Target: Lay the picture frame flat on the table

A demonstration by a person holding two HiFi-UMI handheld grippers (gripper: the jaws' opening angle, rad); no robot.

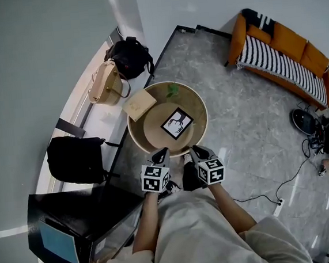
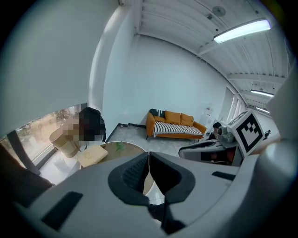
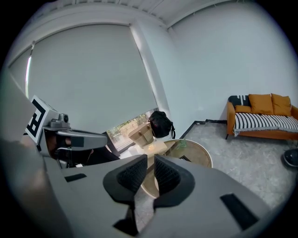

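Note:
The picture frame [image 1: 177, 124], black-edged with a white print of a dark figure, lies flat on the round wooden table [image 1: 199, 104], right of its middle. Both grippers hover side by side at the table's near rim, short of the frame. My left gripper [image 1: 162, 155] has its pads pressed together with nothing between them. My right gripper [image 1: 194, 152] holds nothing either, with only a thin slit between its pads. In the left gripper view the left gripper [image 2: 148, 155] points over the table [image 2: 125, 148]. The right gripper [image 3: 151, 160] points at the table [image 3: 200, 160] too.
A tan flat pad [image 1: 140, 103] and a green leaf-like bit [image 1: 172, 89] lie at the table's far side. A black backpack [image 1: 129, 56], a tan bag [image 1: 106, 83] and a black bag [image 1: 74, 160] sit on the window ledge. An orange sofa [image 1: 281, 53] stands far right.

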